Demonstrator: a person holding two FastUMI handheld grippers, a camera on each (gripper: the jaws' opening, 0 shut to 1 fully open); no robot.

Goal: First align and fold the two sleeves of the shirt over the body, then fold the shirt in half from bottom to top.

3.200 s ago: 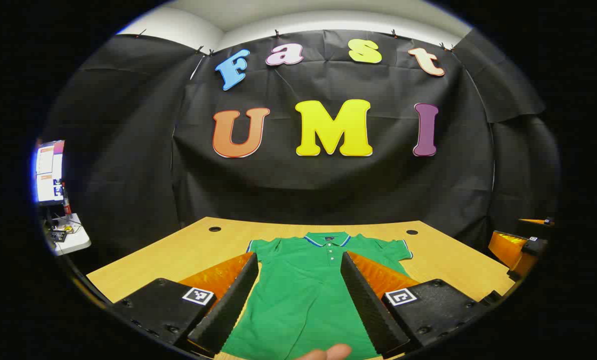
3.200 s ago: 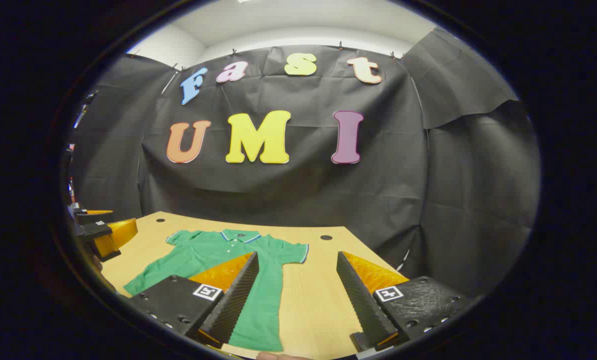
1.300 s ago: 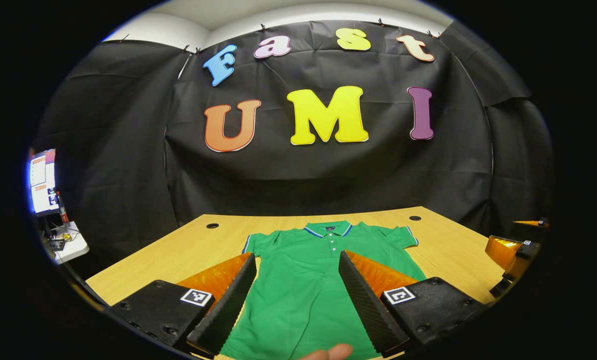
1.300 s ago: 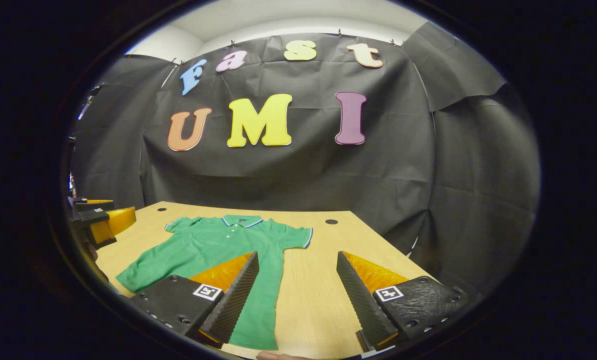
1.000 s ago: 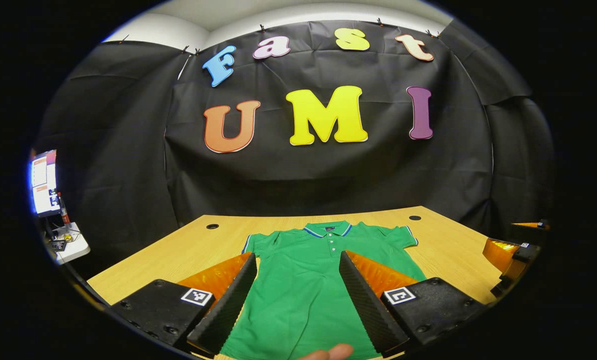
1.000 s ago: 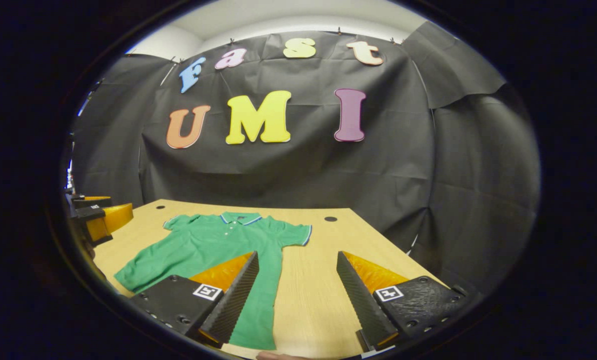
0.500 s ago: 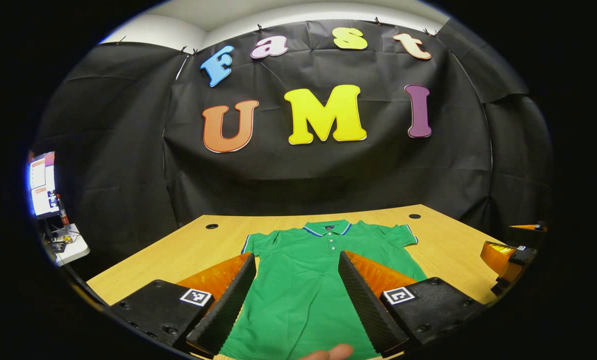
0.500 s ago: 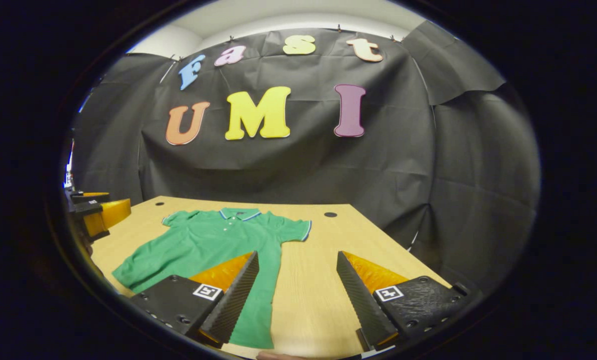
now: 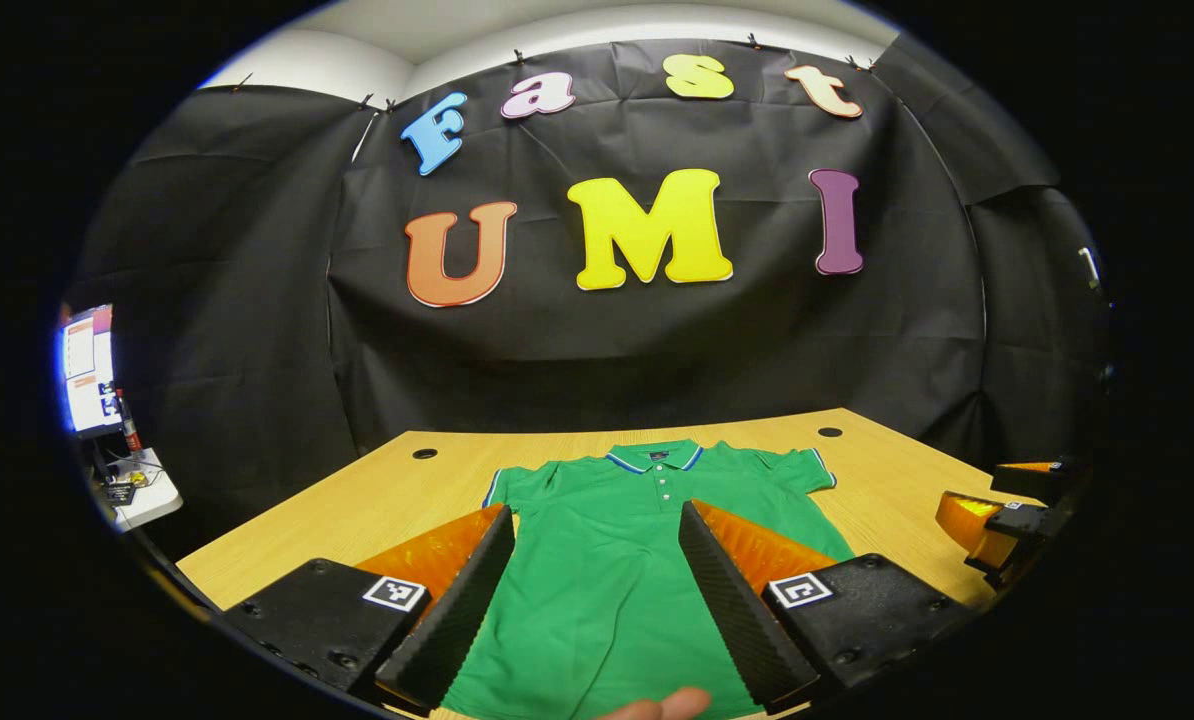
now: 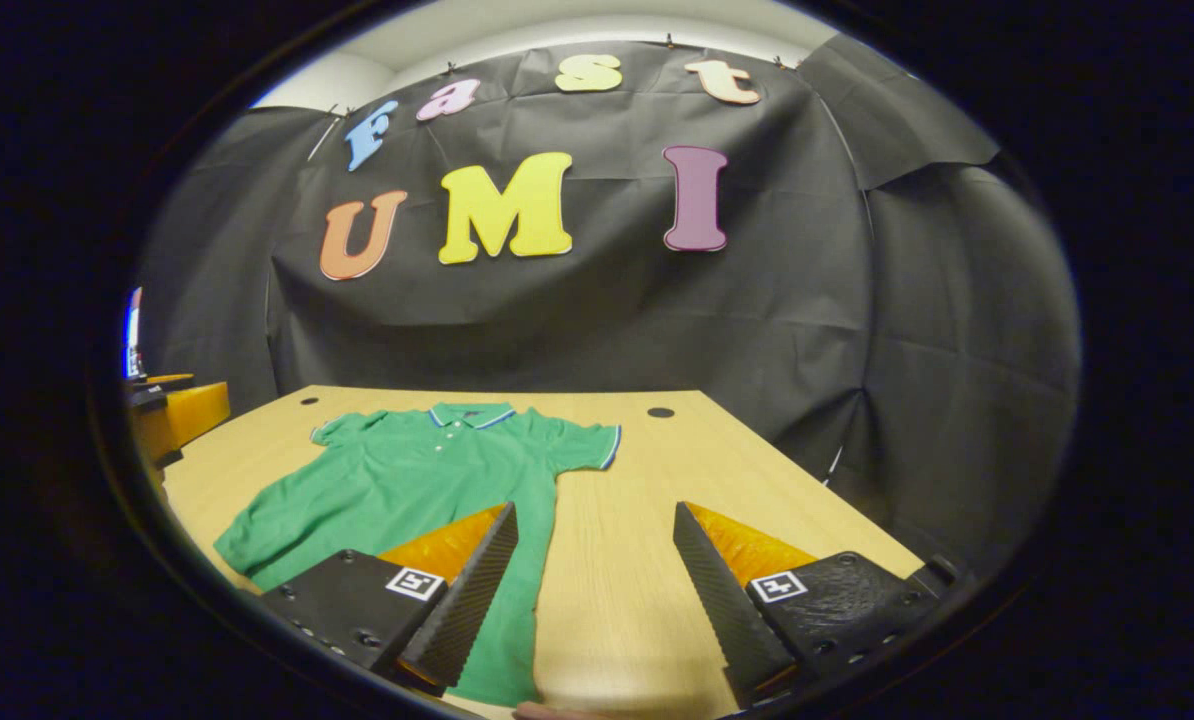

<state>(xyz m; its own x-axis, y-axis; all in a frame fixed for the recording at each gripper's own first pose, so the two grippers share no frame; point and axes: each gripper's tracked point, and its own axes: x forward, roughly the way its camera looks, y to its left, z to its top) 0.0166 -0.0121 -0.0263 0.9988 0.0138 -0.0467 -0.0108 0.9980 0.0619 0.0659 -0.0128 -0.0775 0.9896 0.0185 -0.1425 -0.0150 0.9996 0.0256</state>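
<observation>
A green polo shirt [image 9: 607, 560] lies flat on the wooden table [image 9: 387, 500], collar at the far end, both short sleeves spread out: one sleeve [image 9: 515, 487] on the left, the other sleeve [image 9: 807, 472] on the right. My left gripper [image 9: 595, 510] hovers open over the shirt's body near the hem. My right gripper [image 10: 594, 510] is open above the shirt's right edge and bare table [image 10: 637, 500]. The shirt [image 10: 417, 480] lies to its left, with the near sleeve [image 10: 587, 445] ahead. Each gripper appears in the other's view: right gripper [image 9: 1007, 515], left gripper [image 10: 172, 410].
Two round cable holes [image 9: 424, 453] [image 9: 829, 432] mark the table's far corners. Black cloth walls close the booth behind and beside the table. A lit monitor [image 9: 87, 365] and a small white stand [image 9: 142, 475] are off to the left. A fingertip [image 9: 662, 705] shows at the bottom edge.
The right gripper has moved forward over the table and tipped down, so more of the table shows. The left gripper has hardly moved. The shirt lies as before.
</observation>
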